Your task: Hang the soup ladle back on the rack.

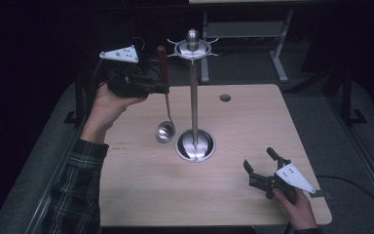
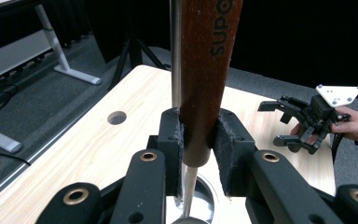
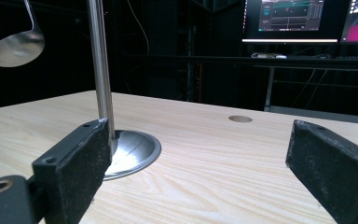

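A steel ladle [image 1: 165,130] with a red-brown wooden handle [image 2: 205,79] hangs upright above the table, left of a metal utensil stand [image 1: 194,92]. My left gripper [image 1: 161,87] is shut on the handle; its pads [image 2: 225,144] press both sides of the wood. The ladle's bowl [image 3: 14,46] hangs clear of the tabletop, close to the stand's pole [image 3: 100,70]. The stand has a round base [image 1: 195,145] and a hooked crown [image 1: 193,48] on top. My right gripper [image 1: 262,163] rests at the table's front right, open with nothing between its jaws.
The wooden table [image 1: 141,195] has a round cable hole [image 1: 225,97] at the back. Dark floor and desk legs [image 1: 277,58] lie beyond it. Lit monitors [image 3: 303,18] stand on a far desk in the right gripper view.
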Motion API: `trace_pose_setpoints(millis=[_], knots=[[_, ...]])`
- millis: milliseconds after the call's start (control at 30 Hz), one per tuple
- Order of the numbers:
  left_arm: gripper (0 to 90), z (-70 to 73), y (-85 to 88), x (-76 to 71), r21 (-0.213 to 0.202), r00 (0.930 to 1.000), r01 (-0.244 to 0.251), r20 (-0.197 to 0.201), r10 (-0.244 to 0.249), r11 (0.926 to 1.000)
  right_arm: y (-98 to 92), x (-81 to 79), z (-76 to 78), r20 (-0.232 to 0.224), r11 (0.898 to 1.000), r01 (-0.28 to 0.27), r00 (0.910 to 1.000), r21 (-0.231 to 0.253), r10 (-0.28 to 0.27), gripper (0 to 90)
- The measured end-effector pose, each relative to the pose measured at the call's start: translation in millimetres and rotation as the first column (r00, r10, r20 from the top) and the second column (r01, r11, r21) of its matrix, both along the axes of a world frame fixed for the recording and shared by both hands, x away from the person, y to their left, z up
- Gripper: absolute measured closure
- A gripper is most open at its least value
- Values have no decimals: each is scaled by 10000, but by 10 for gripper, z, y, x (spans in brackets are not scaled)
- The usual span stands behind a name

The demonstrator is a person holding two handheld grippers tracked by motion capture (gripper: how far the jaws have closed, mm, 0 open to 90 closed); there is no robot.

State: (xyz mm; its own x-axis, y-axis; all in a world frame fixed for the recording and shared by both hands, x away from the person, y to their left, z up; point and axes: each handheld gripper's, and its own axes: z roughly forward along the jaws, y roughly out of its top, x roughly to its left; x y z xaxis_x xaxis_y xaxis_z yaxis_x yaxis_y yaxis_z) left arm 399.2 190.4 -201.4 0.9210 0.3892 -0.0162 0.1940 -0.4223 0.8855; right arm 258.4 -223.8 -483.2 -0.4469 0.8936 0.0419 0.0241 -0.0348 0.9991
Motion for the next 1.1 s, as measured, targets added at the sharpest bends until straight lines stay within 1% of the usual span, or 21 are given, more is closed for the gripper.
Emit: trace_pose_setpoints(millis=[533,700,800,1000,1100], knots=[[734,-22,-154,45,173,9997,252,-72,-250,9995,0,0,0,-2,10000,-5,10000,4,5,63],[735,-45,-201,63,214,9995,290,-150,-287,9993,0,0,0,5,10000,-10,10000,-2,10,63],[734,-69,-226,70,241,9995,298,-131,-295,9993,-1,0,0,6,10000,-12,10000,-6,12,63],[732,-87,-231,70,196,9991,365,-224,-361,9991,1,-1,0,1,10000,-19,10000,-4,19,63],[723,-93,-215,59,148,9993,326,-194,-323,9994,1,-1,0,1,10000,-20,10000,-8,20,63]])
